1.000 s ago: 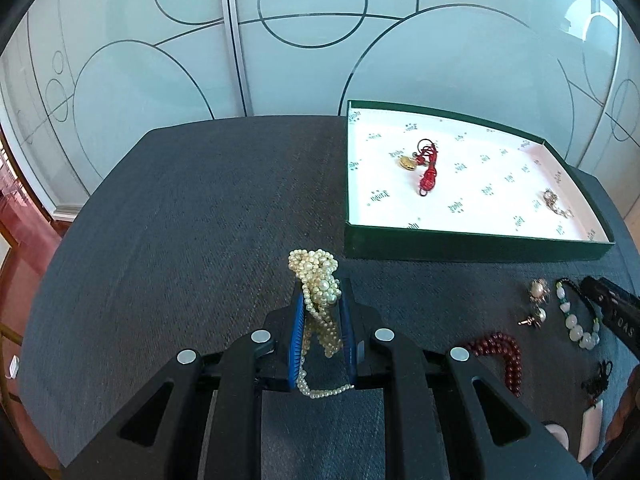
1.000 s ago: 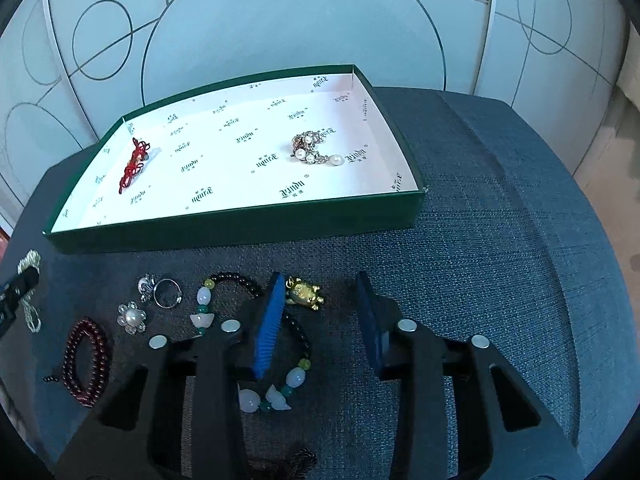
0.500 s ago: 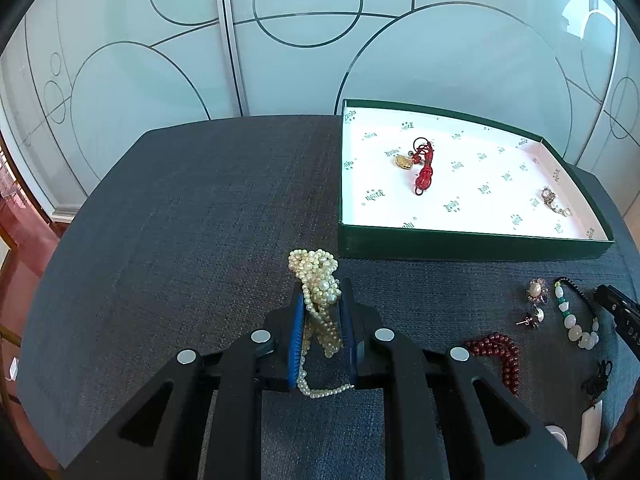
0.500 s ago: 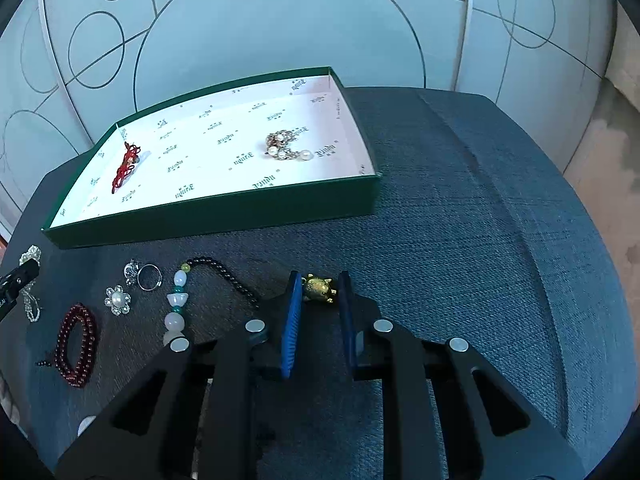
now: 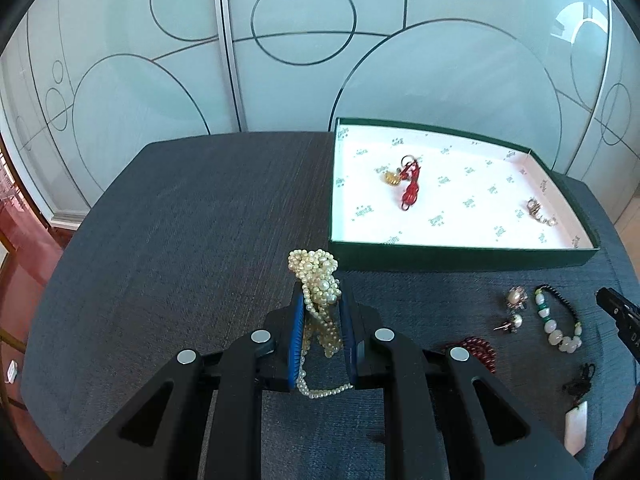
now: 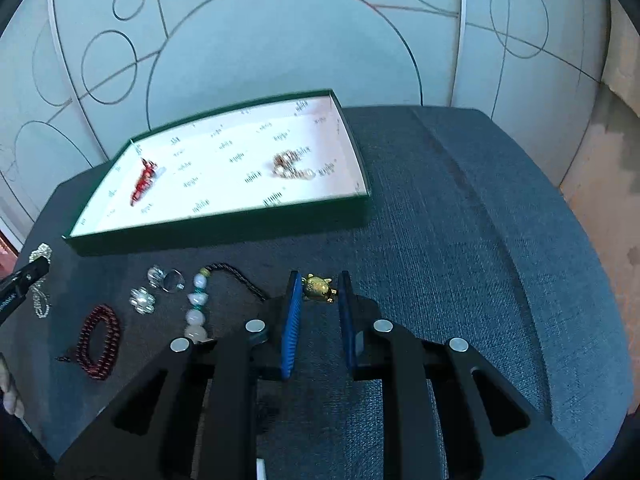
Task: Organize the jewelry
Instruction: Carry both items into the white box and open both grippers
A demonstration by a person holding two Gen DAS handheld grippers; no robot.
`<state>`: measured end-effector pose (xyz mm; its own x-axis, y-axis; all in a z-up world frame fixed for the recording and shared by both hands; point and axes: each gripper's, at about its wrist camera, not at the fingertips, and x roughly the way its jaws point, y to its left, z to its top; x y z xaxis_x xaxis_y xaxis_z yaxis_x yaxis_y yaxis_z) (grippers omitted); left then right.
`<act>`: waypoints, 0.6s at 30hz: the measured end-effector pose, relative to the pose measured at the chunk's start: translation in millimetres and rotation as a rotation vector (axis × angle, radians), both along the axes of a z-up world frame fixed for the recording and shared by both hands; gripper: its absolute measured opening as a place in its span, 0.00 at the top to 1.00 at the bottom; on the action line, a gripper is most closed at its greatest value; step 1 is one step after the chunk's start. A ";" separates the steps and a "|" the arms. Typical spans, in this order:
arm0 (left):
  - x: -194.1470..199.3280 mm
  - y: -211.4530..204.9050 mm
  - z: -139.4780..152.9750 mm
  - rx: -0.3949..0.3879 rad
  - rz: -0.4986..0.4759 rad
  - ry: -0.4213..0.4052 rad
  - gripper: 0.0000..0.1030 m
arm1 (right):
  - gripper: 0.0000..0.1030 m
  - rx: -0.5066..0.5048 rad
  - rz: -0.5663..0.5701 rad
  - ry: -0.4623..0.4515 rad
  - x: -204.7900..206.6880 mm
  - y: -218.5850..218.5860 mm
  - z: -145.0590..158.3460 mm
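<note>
My left gripper (image 5: pixel 319 296) is shut on a bunched white pearl necklace (image 5: pixel 317 276), held above the dark table, left of the green tray (image 5: pixel 460 258). My right gripper (image 6: pixel 319 286) is shut on a small gold turtle charm (image 6: pixel 318 288), lifted in front of the green tray (image 6: pixel 224 232). The tray's white floor holds a red knot charm (image 5: pixel 410 184) with a gold piece and a pearl brooch (image 5: pixel 538 210); both show in the right wrist view, the red charm (image 6: pixel 144 180) and the brooch (image 6: pixel 290 166).
On the table before the tray lie a dark red bead bracelet (image 6: pixel 100 340), a jade and black bead bracelet (image 6: pixel 198 308), pearl earrings (image 6: pixel 142 300), a clear ring (image 6: pixel 166 278) and a white pendant (image 5: pixel 576 430). Frosted glass panels stand behind the table.
My right gripper closed on the gold turtle charm and lifted it clear of the bead bracelet. My left gripper, still holding the pearls, rose and shifted a little left.
</note>
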<state>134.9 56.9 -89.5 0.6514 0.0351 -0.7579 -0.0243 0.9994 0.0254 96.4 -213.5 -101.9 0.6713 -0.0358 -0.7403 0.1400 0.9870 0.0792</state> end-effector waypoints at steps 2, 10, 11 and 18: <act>-0.5 -2.7 6.4 -0.004 -0.007 -0.011 0.83 | 0.82 0.004 0.008 -0.021 0.5 2.3 9.2; 15.0 -22.7 34.8 -0.024 -0.057 -0.060 0.83 | 0.82 -0.002 0.045 -0.087 22.2 12.1 37.6; 20.5 -25.6 38.2 -0.032 -0.062 -0.064 0.83 | 0.82 -0.006 0.049 -0.095 27.3 13.6 40.7; 60.3 -49.3 56.3 -0.030 -0.086 -0.116 0.83 | 0.82 -0.007 0.059 -0.121 64.3 17.4 52.4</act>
